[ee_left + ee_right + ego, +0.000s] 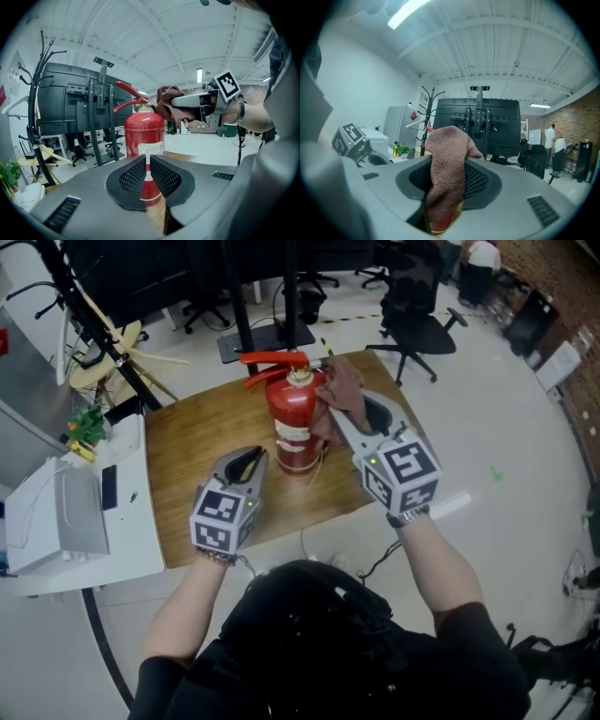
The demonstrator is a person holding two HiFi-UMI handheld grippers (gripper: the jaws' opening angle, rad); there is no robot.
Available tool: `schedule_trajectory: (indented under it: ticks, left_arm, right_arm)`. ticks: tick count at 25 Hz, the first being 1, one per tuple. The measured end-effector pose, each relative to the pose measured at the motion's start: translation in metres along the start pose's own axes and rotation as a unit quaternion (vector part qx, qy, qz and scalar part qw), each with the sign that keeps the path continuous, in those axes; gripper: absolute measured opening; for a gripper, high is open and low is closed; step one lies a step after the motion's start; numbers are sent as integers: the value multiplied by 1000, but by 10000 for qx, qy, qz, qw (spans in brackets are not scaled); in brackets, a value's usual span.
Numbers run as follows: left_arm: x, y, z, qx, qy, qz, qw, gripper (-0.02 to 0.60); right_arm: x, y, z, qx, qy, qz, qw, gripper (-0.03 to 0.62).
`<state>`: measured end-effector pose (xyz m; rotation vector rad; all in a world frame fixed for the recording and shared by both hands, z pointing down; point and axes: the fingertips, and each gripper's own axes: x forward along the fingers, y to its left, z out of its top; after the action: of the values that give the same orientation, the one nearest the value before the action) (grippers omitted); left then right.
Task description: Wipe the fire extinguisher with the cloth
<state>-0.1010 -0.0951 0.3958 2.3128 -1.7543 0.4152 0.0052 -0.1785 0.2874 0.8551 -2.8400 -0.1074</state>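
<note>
Fingers point(131, 180) of the left gripper point(251, 459) are closed together on nothing, just short of the upright red fire extinguisher point(292, 432) standing on the wooden table point(192, 474). The right gripper point(330, 416) clamps the brown cloth point(343, 385) high at the extinguisher's right side, seemingly touching it.

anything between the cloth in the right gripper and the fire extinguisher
Nothing visible: the cloth in the right gripper is beside the neck of the fire extinguisher; the left gripper sits on its other side.

Wooden table point(187, 474), red fire extinguisher point(292, 427) upright on it (roughly at the middle)
</note>
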Motion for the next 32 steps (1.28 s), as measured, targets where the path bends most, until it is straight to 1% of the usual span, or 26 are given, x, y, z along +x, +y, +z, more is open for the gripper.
schedule_trajectory:
  ticks: [4,9,16,19,32]
  left_arm:
    - [-5,7,2,12,-78,-50,10000,23]
    - [-8,15,1,15,-113,-111,9999,23]
    - [-9,23,-3,18,-77,-172,9998,23]
    - [-6,25,-4,33,-31,-219,9998,23]
    - [4,28,-16,62,181,-368,9991,23]
  right_arm:
    - [13,13,7,-162,32,-48,9999,167]
    - [29,17,10,-331,99,-173,9993,167]
    - [45,15,2,-474,305,-272,9980,167]
    - [45,12,-1,-409,249,-321,9983,167]
    - [25,-11,-25,217,147,-627,9977,160]
